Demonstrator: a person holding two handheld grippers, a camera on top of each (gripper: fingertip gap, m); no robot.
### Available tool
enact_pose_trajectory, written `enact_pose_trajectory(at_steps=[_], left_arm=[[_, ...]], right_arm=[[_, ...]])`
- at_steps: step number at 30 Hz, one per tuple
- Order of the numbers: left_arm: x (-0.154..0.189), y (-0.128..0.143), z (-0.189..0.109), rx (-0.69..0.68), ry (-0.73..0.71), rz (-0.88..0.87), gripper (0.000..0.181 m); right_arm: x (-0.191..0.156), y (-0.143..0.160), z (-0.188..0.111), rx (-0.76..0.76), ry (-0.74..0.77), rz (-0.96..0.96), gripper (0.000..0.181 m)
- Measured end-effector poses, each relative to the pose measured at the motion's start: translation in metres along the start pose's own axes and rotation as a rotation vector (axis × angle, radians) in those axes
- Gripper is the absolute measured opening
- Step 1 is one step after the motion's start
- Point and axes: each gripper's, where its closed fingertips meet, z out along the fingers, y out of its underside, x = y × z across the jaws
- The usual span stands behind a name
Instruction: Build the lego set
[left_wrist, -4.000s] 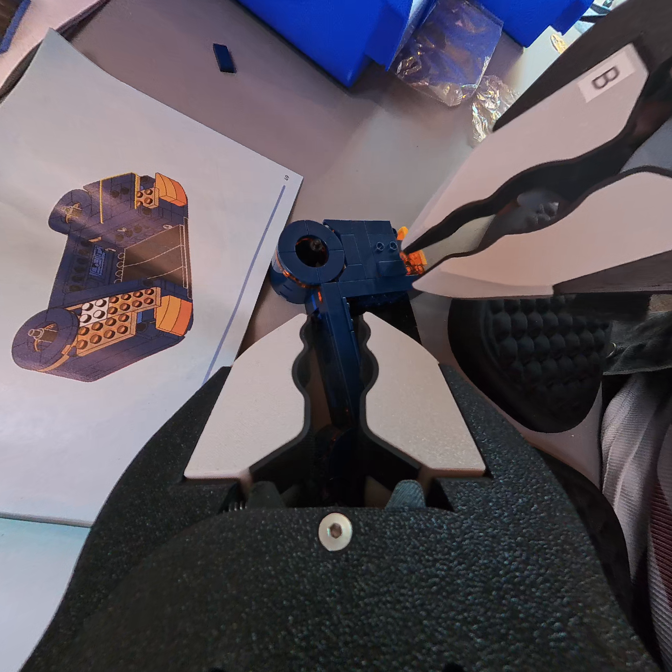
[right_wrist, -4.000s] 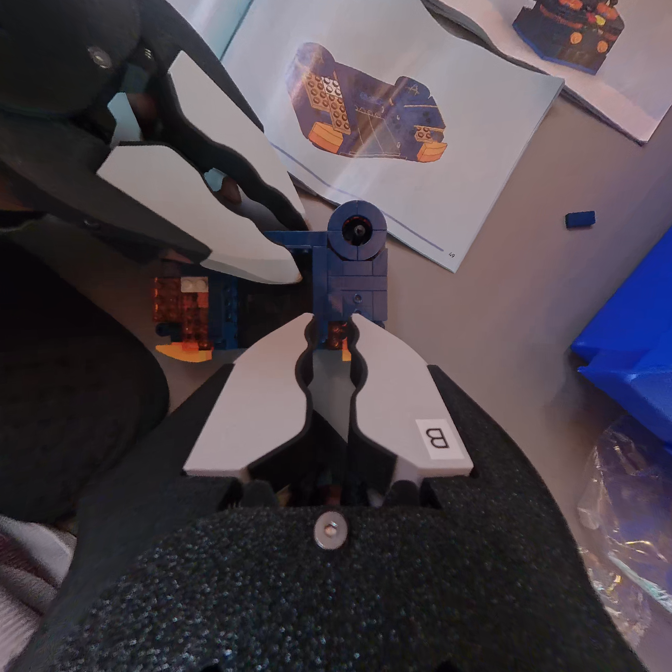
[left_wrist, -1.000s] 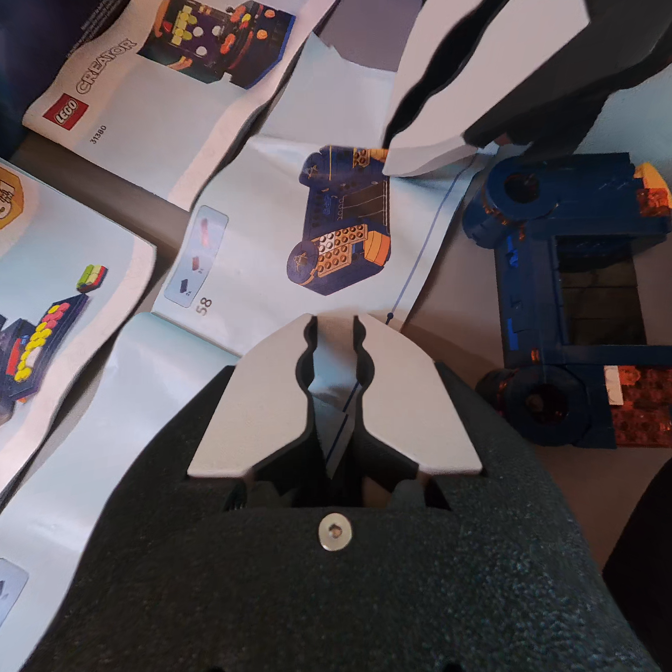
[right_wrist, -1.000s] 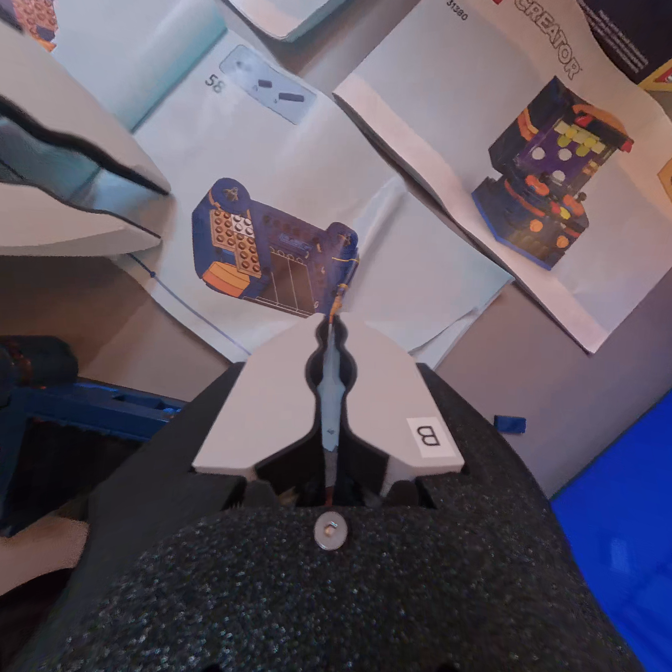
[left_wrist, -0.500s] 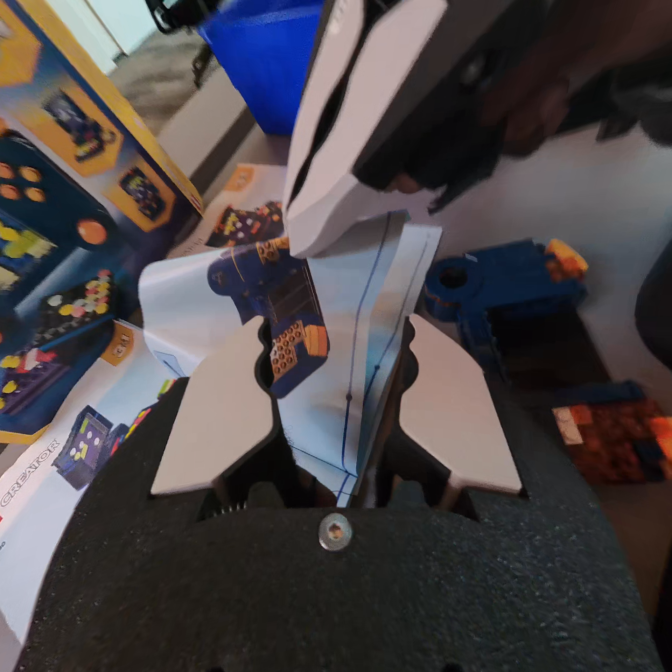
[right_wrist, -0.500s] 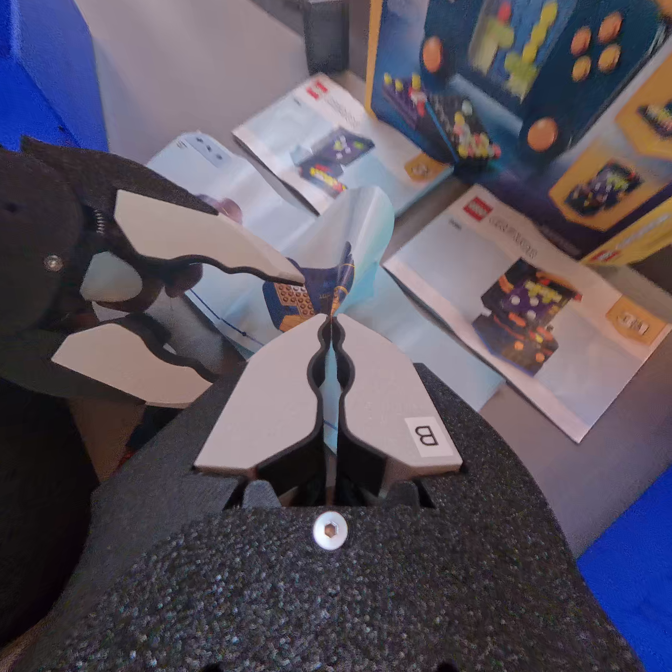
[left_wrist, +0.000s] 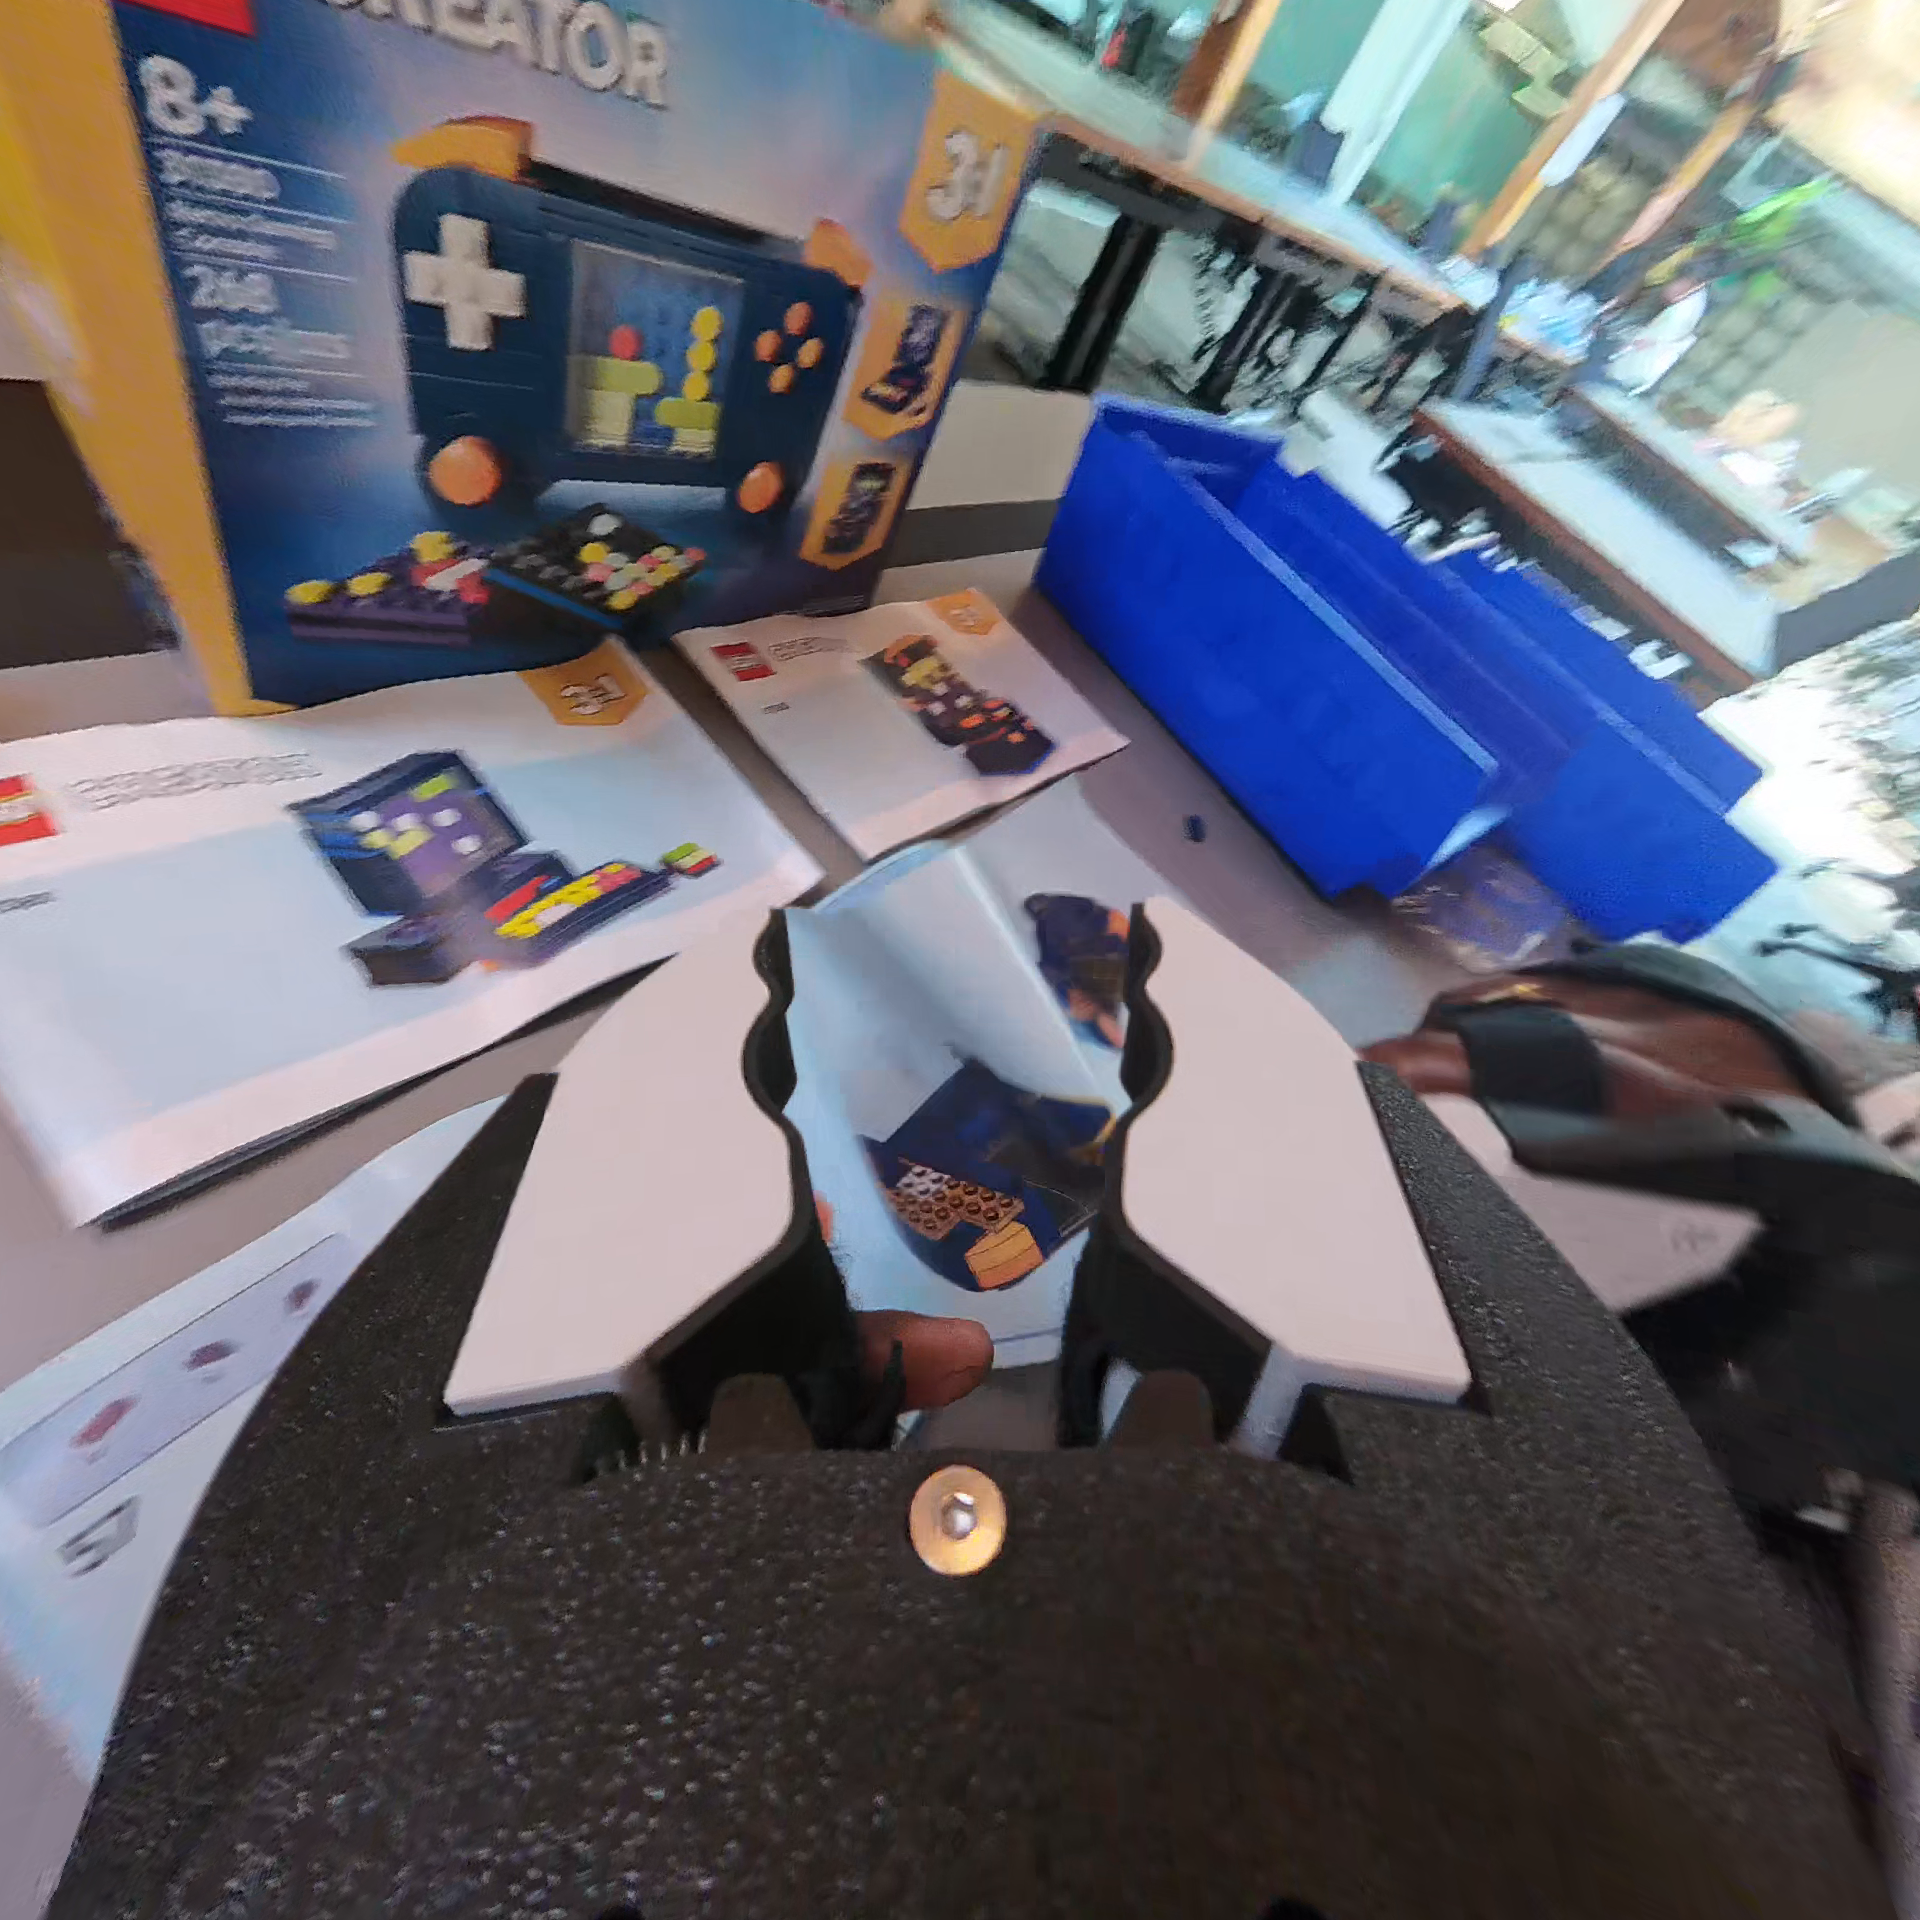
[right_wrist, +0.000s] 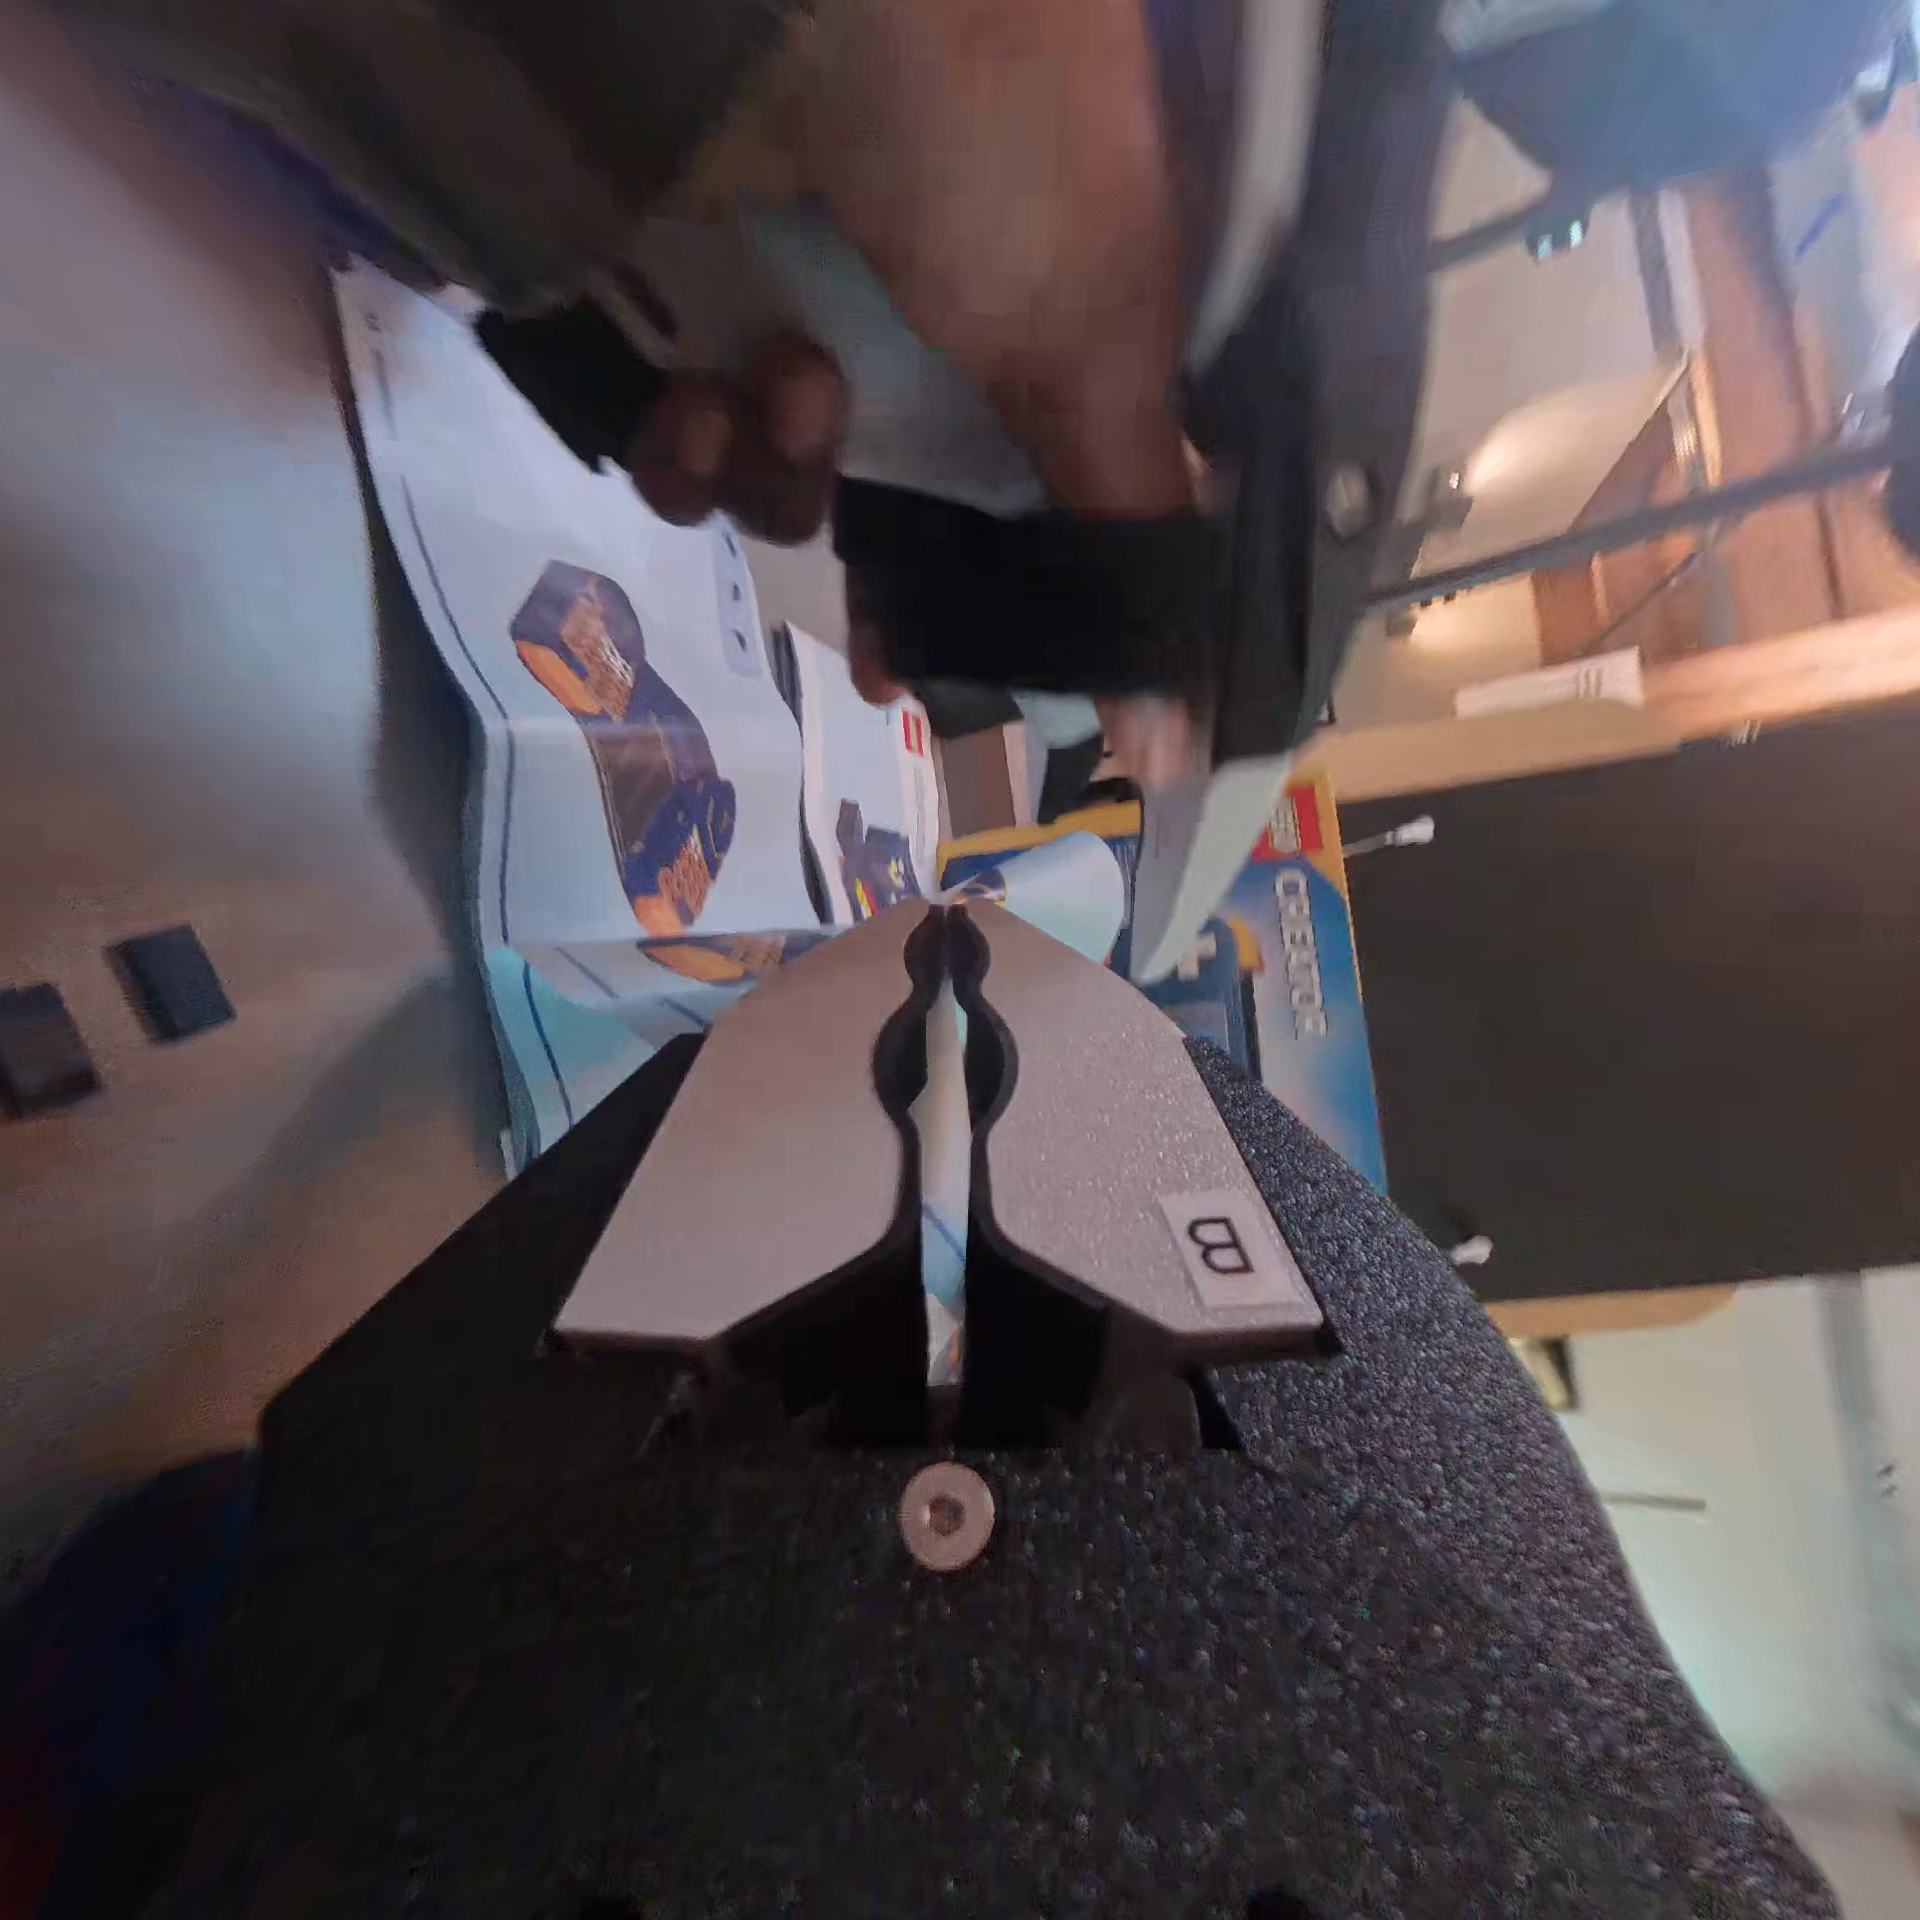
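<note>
Your right gripper (right_wrist: 948, 914) pinched the instruction page (right_wrist: 940, 1091) — your left gripper (left_wrist: 951, 925) gaped wide, page (left_wrist: 935, 1039) behind its fingers, set box (left_wrist: 499, 343) beyond.

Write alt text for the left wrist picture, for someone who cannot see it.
An open two-finger tool frames a lifted instruction page showing a dark blue and orange model. Beyond it on the table lie two closed booklets, with an upright set box behind and blue bins to the right. The picture is motion-blurred.
</note>
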Motion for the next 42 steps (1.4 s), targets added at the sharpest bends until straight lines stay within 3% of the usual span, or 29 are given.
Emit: enact_pose_trajectory(at_steps=[2,4,8,11,15,18,21,23,26,28,30,34,37,39,42], left_arm=[[-0.012,0.014,0.002,-0.116,-0.072,0.044,0.055],[-0.029,0.032,0.002,-0.264,-0.19,0.153,0.045],[-0.038,0.043,-0.004,-0.375,-0.302,0.313,0.052],[-0.045,0.049,-0.008,-0.442,-0.378,0.394,0.054],[-0.065,0.057,-0.016,-0.535,-0.523,0.497,0.046],[-0.059,0.048,-0.018,-0.455,-0.539,0.488,0.04],[-0.049,0.02,-0.037,-0.294,-0.626,0.507,0.039],[-0.04,-0.002,-0.062,-0.17,-0.711,0.533,0.039],[-0.026,-0.023,-0.101,-0.034,-0.799,0.552,0.037],[-0.016,-0.025,-0.11,0.009,-0.777,0.541,0.034],[-0.01,-0.015,-0.103,-0.017,-0.702,0.511,0.032],[-0.014,0.015,-0.077,-0.122,-0.633,0.496,0.033],[0.009,0.032,-0.032,-0.125,-0.439,0.513,0.03],[0.016,0.059,-0.001,-0.251,-0.338,0.554,0.028],[-0.017,0.097,0.005,-0.481,-0.452,0.64,0.019]], right_arm=[[-0.007,-0.013,0.008,0.025,0.001,-0.076,0.003],[-0.011,-0.028,0.005,0.075,-0.003,-0.137,0.016],[-0.026,-0.029,-0.024,0.192,-0.173,-0.065,0.034],[-0.022,0.002,-0.051,0.238,-0.32,0.14,0.035],[-0.021,0.062,-0.07,0.158,-0.553,0.437,0.026],[-0.022,0.104,-0.053,-0.026,-0.673,0.59,0.005],[-0.009,0.104,-0.019,0.021,-0.674,0.606,0.002],[0.0,0.11,-0.001,-0.027,-0.682,0.65,0.002],[-0.002,0.125,-0.001,-0.117,-0.737,0.737,0.001],[-0.018,0.143,-0.007,-0.213,-0.756,0.743,0.003],[-0.033,0.162,-0.014,-0.313,-0.737,0.76,0.012],[-0.043,0.172,-0.027,-0.362,-0.682,0.905,0.033],[-0.032,0.186,-0.033,-0.405,-0.54,1.052,0.038],[-0.031,0.188,-0.037,-0.409,-0.506,1.113,0.041],[-0.04,0.198,-0.038,-0.45,-0.488,1.113,0.043]])
